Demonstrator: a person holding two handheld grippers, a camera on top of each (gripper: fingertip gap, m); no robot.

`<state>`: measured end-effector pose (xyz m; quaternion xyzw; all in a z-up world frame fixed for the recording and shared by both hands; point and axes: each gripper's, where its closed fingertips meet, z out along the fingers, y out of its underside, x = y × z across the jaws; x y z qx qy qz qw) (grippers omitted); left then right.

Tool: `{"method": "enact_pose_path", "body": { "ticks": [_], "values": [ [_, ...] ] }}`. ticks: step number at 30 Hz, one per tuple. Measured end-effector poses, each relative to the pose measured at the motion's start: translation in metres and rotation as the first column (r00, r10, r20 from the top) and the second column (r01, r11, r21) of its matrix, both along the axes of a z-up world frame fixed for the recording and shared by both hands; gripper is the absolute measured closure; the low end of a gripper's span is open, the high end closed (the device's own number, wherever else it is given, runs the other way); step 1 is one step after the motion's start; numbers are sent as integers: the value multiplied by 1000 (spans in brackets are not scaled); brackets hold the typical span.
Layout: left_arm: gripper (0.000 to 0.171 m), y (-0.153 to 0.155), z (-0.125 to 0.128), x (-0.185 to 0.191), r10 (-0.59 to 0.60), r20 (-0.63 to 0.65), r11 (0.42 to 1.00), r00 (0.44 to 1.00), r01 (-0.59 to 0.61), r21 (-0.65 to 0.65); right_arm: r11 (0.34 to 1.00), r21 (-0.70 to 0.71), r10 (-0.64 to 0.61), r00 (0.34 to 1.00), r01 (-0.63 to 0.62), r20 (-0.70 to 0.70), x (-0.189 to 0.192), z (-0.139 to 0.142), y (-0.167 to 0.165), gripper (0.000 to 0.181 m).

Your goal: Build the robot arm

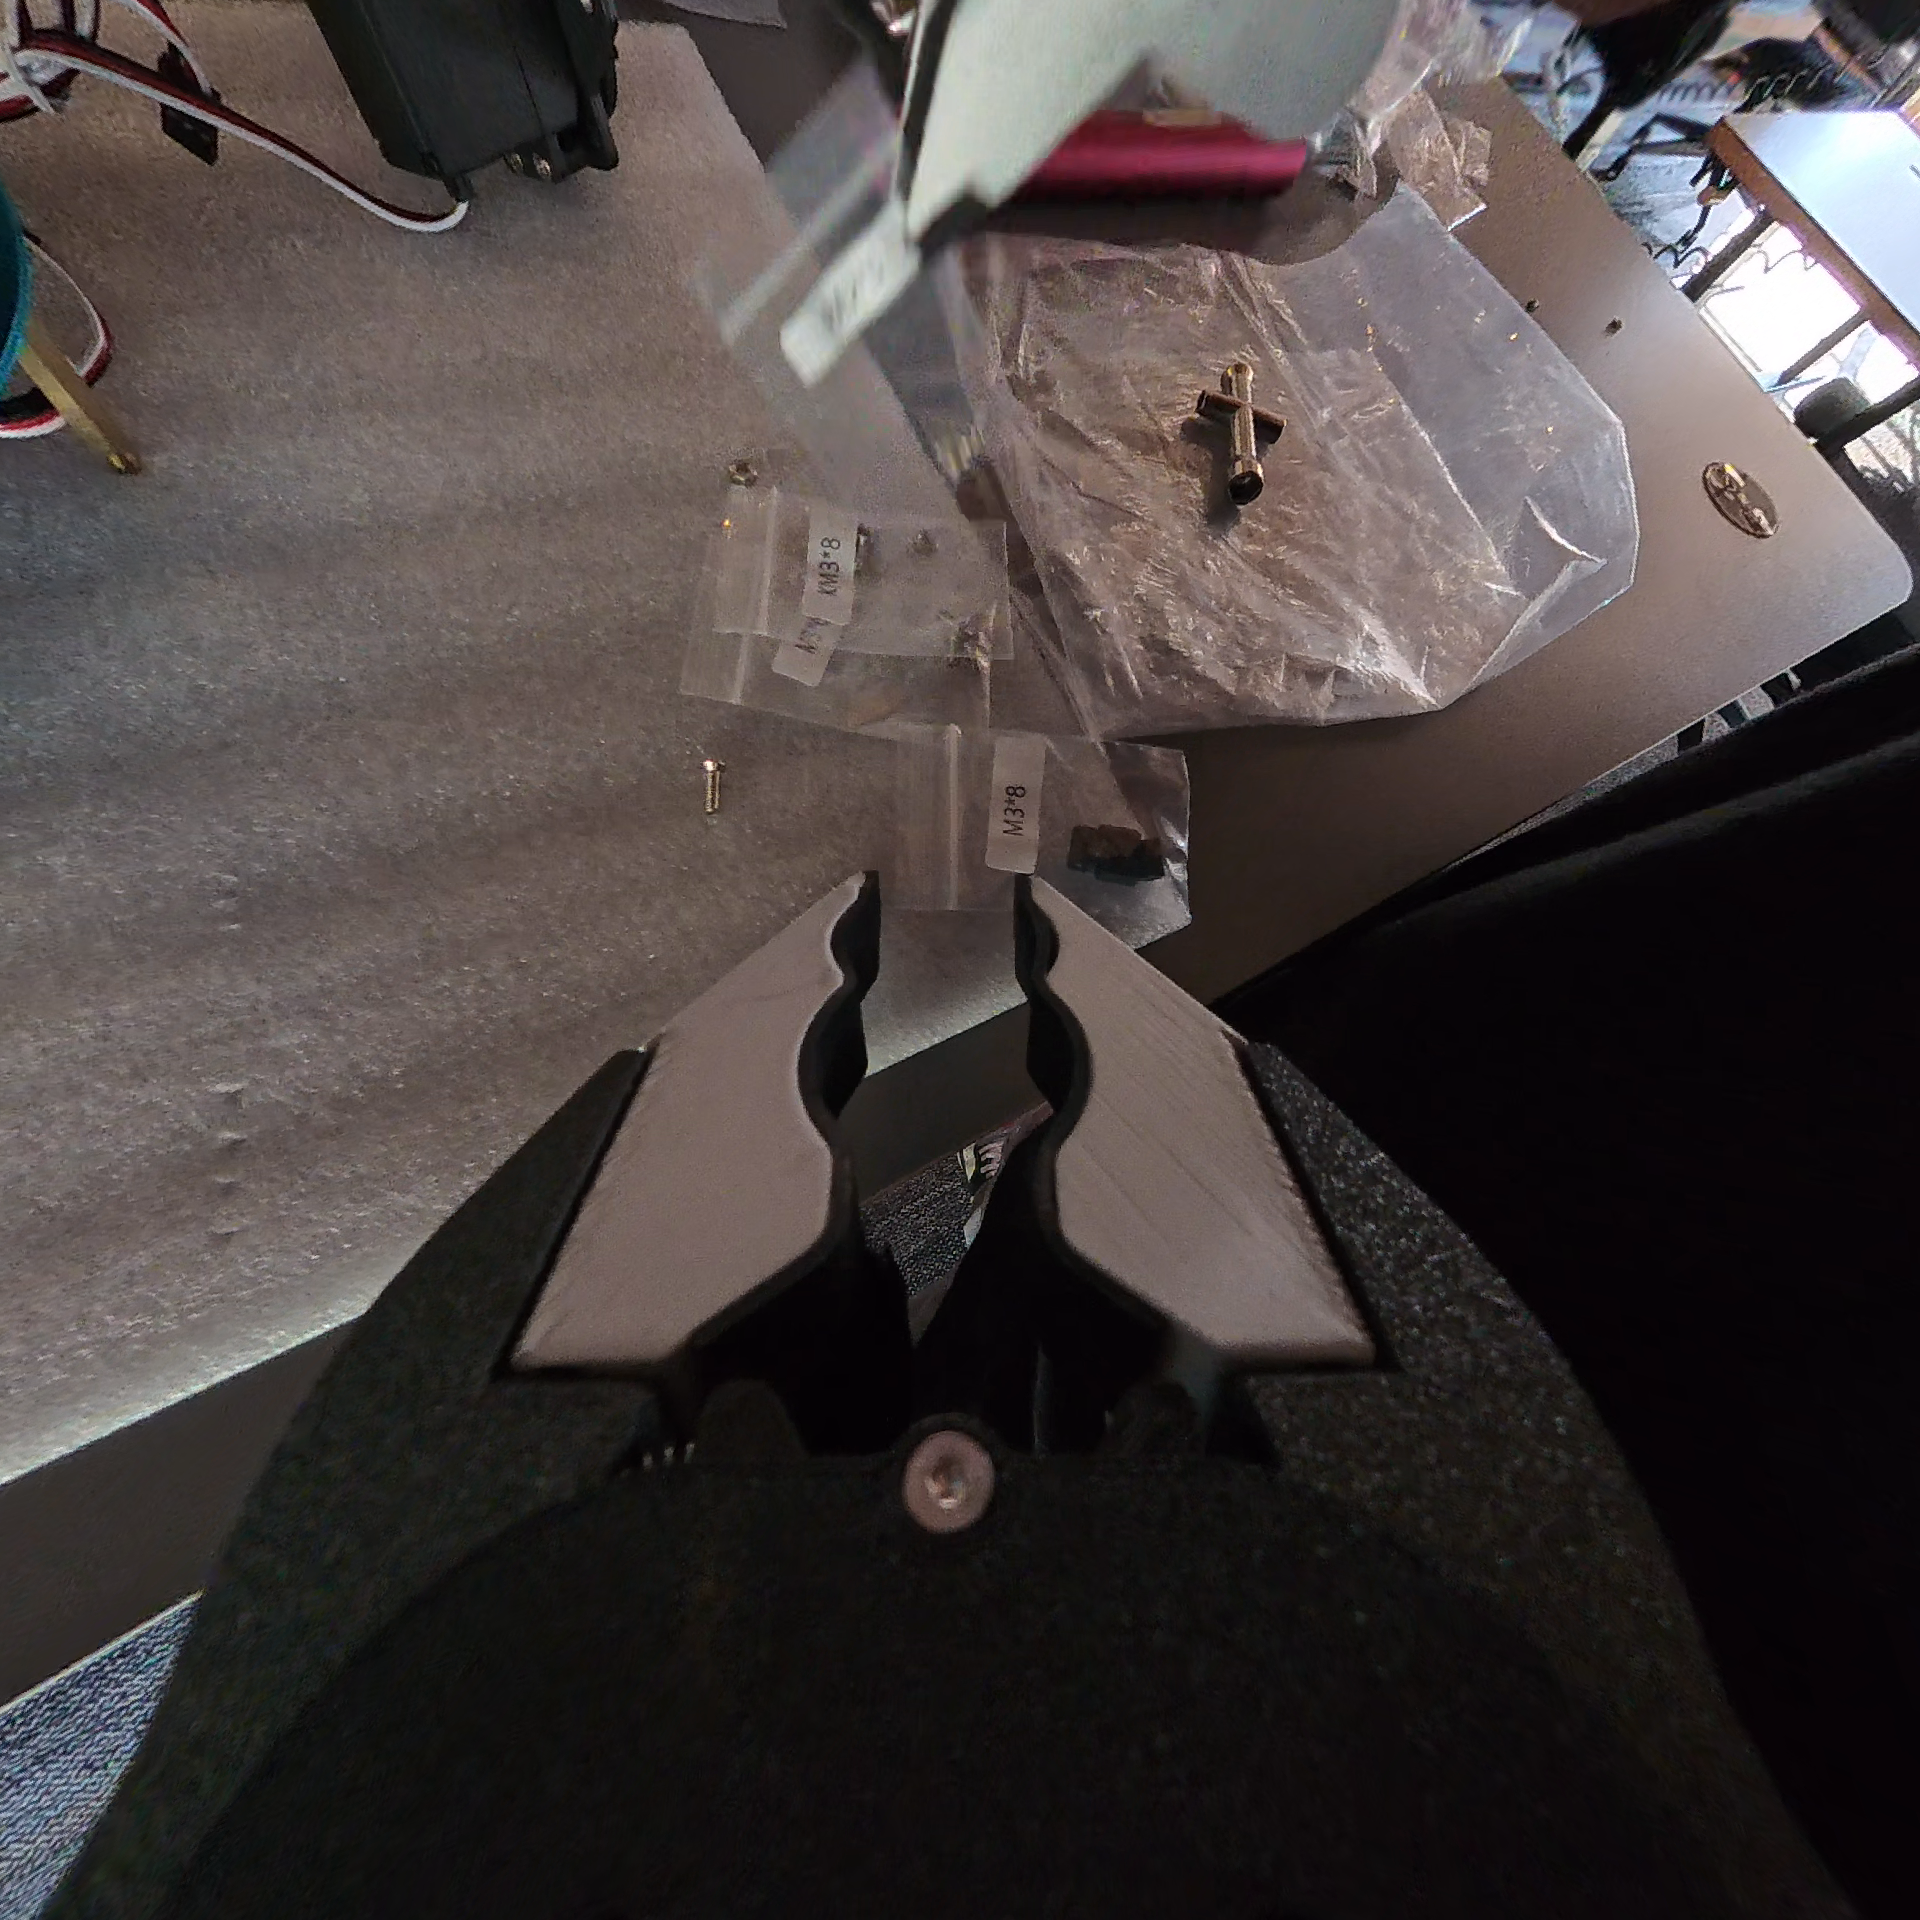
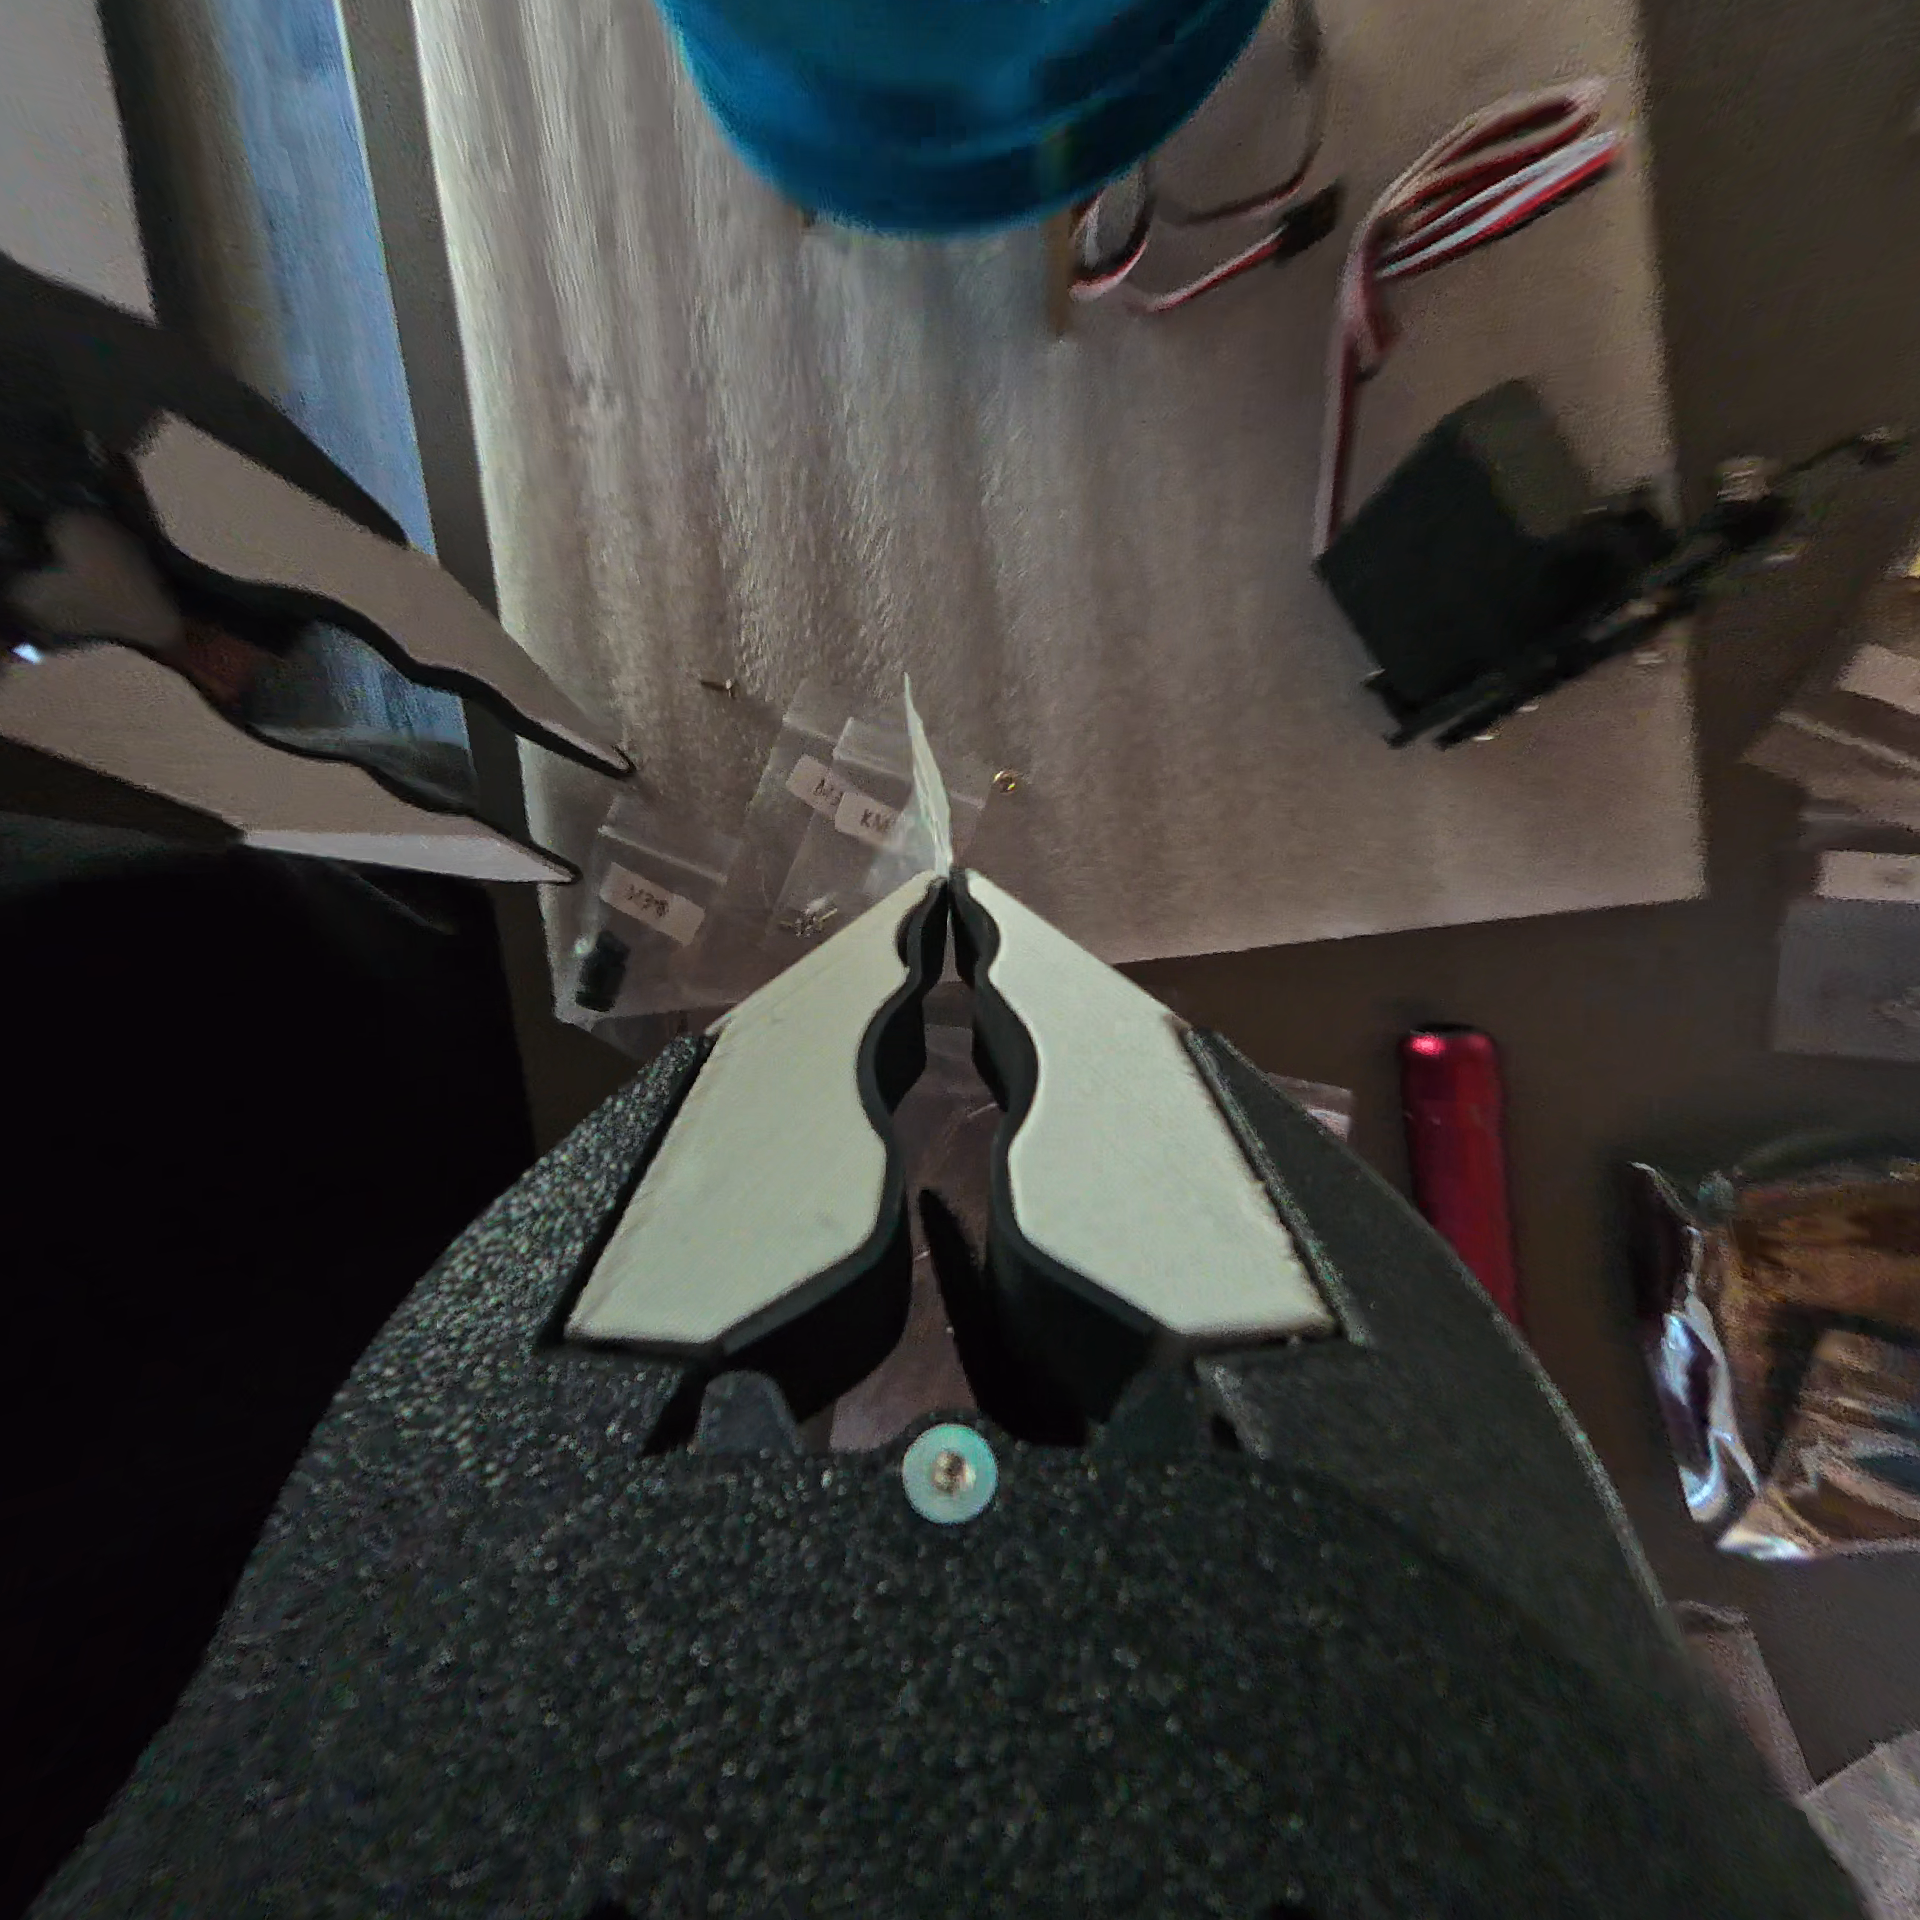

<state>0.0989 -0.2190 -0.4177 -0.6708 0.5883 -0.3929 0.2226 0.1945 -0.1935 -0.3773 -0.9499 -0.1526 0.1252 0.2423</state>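
My left gripper (image 1: 943, 891) is open and empty, its tips at the near edge of a small clear zip bag (image 1: 1039, 831). That bag has a white label, holds black screws and lies on the grey foam mat (image 1: 312, 831). My right gripper (image 2: 948, 883) is shut on another small clear labelled bag (image 2: 928, 779), held edge-on above the mat. That held bag (image 1: 831, 291) shows blurred at the top of the left wrist view, hanging from the right gripper. The left gripper (image 2: 597, 821) shows open at the left of the right wrist view, beside the bag of black screws (image 2: 634, 925).
Two more small labelled bags (image 1: 831, 592) and a loose screw (image 1: 710, 781) lie on the mat. A big crumpled plastic bag (image 1: 1351, 582) carries a brass cross wrench (image 1: 1236, 436). A black servo (image 2: 1486, 561) with red-white wires (image 2: 1455, 208), a magenta cylinder (image 2: 1455, 1143) and a blue object (image 2: 935, 104) are nearby.
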Motion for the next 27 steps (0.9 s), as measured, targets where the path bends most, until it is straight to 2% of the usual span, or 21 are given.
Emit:
{"method": "enact_pose_path", "body": {
  "ticks": [2, 6, 10, 12, 14, 16, 18, 20, 22, 24, 25, 27],
  "values": [
    [147, 0, 0, 0, -1, 1, 1000, 1000, 1, 0, 999, 44, -21, 998, 23, -53, 5, 14, 1, 181],
    [147, 0, 1, 1, -6, 3, 1000, 1000, 6, 10, 1000, 9, 6, 988, -4, -154, -6, 10, -6, 181],
    [147, 2, 0, 1, -6, -1, 1000, 1000, 6, 23, 999, 0, 29, 920, -32, -390, -35, 26, -10, 181],
    [147, 2, 0, 1, -7, 1, 1000, 1000, 7, 27, 999, -14, 38, 885, -51, -464, -44, 31, -12, 181],
    [147, 1, 0, 2, -13, 2, 1000, 1000, 13, 27, 998, -44, 19, 902, -42, -432, -39, 19, -10, 181],
    [147, -1, 1, 3, -16, 7, 1000, 1000, 16, 27, 998, -63, 11, 957, -31, -289, -23, -7, -4, 180],
    [147, -3, 2, 3, -22, 11, 1000, 1000, 22, 19, 994, -99, 21, 969, -47, -246, -20, -21, -2, 163],
    [147, -2, 2, 1, -22, 9, 999, 1000, 22, 28, 996, -82, 9, 983, -25, -184, -13, -21, 1, 155],
    [147, 1, 3, -2, -13, 6, 999, 1000, 13, 41, 999, 0, 37, 989, -37, -141, -14, -7, -1, 156],
    [147, 4, 4, -6, 5, 10, 999, 1000, -5, 39, 994, 14, 112, 976, -111, -186, -35, 2, -20, 166],
    [147, 6, 5, -8, 14, 15, 999, 1000, -14, 33, 988, -29, 143, 966, -153, -218, -47, -2, -34, 166],
    [147, 9, 6, -10, 29, 21, 999, 999, -29, 18, 976, -139, 139, 970, -168, -200, -59, -26, -53, 152]
  ]
}}
